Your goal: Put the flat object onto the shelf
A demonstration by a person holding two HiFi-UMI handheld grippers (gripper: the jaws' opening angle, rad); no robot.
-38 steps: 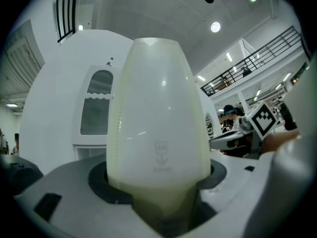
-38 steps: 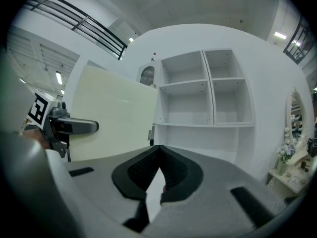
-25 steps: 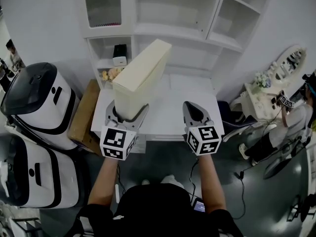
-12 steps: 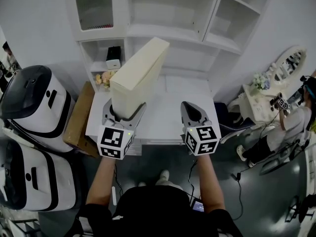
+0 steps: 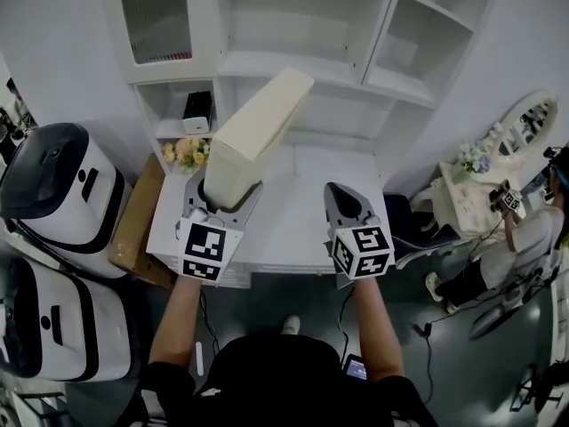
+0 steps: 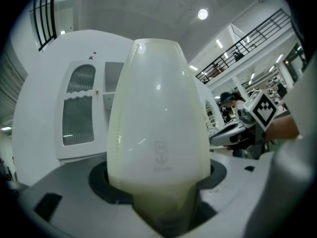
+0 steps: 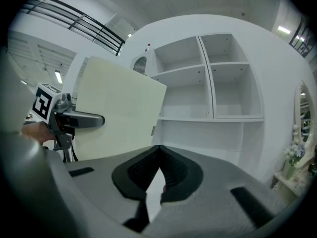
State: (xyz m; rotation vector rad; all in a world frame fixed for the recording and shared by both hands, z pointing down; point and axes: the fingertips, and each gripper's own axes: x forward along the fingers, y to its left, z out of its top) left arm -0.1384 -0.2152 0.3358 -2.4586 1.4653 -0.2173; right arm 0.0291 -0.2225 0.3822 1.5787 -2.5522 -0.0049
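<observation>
The flat object (image 5: 258,136) is a cream slab-like box. It stands on edge and slants up toward the white shelf unit (image 5: 302,65). My left gripper (image 5: 222,198) is shut on its lower end, and in the left gripper view the box (image 6: 158,133) fills the space between the jaws of that gripper (image 6: 158,202). To the right, my right gripper (image 5: 345,205) is shut with nothing in it and its jaw tips meet. The right gripper view looks past that gripper (image 7: 157,172) to the box (image 7: 116,113), the left gripper (image 7: 79,119) and the bare shelves (image 7: 208,118).
Under both grippers lies a white desk top (image 5: 293,212). Two white rounded machines (image 5: 62,185) and a cardboard box (image 5: 133,216) stand at the left. Flowers (image 5: 187,149) and a small device (image 5: 197,109) fill the left cubbies. At the right are a dressing table (image 5: 524,127) and a person (image 5: 533,229).
Both grippers have moved forward toward the shelf unit, the left one carrying the box with it. The box has rolled slightly. The right gripper stays shut.
</observation>
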